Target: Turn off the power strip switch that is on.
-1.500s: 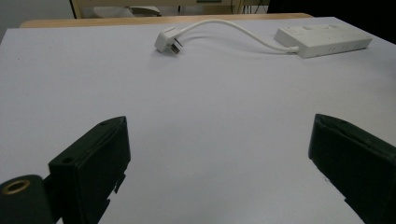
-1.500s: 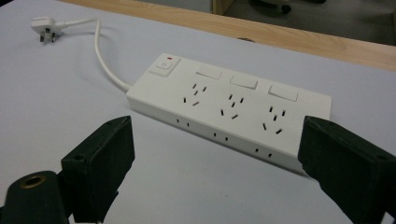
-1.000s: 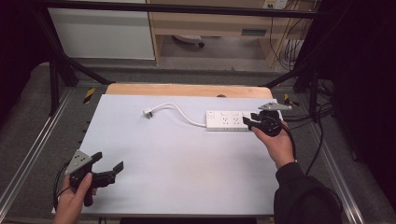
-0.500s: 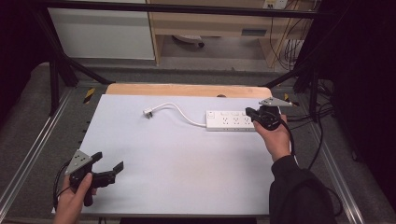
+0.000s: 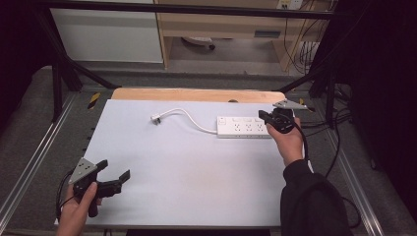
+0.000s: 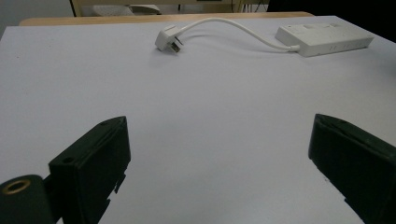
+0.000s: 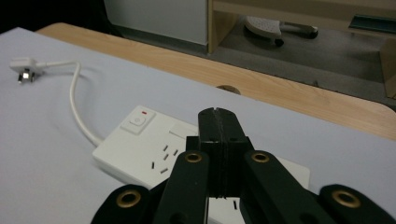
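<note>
White table top (image 5: pixel 196 167) sits inside a dark metal frame, with a wooden strip along its far edge and a pale cabinet on the floor beyond. From my seat I see a white power strip (image 5: pixel 244 127) lying flat on the far right part of the table. Its cable (image 5: pixel 189 116) curves off to the left and ends in a plug (image 5: pixel 156 118) lying loose on the sheet, well apart from the strip.

Right gripper (image 5: pixel 265 118) hovers over the right end of the power strip, held from below by the right hand (image 5: pixel 286 142). Its jaws have just been closing and now meet pad to pad, nothing between them. In the right gripper view the closed tips stand above the strip's sockets, with the rocker switch (image 7: pixel 137 120) further left; I can't tell whether the tips touch the casing.

Left gripper (image 5: pixel 114 176) sits low at the near left corner, jaws wide apart, empty. In the left gripper view bare table lies between them, with the plug (image 6: pixel 168 41) and strip far ahead.
</note>
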Motion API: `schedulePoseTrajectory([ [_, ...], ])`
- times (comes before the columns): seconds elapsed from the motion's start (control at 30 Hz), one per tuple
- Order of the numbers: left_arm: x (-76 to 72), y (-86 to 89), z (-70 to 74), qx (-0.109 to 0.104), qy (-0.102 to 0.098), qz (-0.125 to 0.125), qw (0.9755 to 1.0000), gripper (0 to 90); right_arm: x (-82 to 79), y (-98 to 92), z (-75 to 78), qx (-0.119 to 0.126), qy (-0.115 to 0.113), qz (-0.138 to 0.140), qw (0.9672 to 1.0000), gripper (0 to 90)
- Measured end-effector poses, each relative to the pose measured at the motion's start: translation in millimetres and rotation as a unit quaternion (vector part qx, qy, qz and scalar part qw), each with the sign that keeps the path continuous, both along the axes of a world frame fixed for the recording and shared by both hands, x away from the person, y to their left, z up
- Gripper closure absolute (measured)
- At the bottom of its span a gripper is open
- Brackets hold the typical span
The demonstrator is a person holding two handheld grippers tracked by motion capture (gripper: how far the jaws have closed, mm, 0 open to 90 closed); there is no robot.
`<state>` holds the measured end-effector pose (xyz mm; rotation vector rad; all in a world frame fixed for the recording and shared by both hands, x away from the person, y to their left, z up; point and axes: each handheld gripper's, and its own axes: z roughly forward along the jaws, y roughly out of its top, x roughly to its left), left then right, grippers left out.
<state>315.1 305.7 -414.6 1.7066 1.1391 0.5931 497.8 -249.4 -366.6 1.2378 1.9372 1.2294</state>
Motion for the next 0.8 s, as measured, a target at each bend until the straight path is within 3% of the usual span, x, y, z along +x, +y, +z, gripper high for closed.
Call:
schedulePoseTrajectory([
  [0.43, 0.3, 0.1, -0.2, 0.001, 0.0, -0.001, 1.0, 5.4, 15.0, 1.9, -2.9, -0.003, 0.0, -0.013, 0.9999, 90.0],
  [0.53, 0.4, 0.4, -0.2, 0.001, 0.0, 0.001, 1.0, 5.5, 17.8, 1.9, -5.4, 0.018, 0.006, -0.013, 0.9997, 90.0],
  [0.8, 1.4, 0.1, -0.5, 0.0, 0.003, 0.003, 1.0, 5.4, 25.2, -2.8, -13.4, 0.008, 0.01, -0.032, 0.9994, 90.0],
])
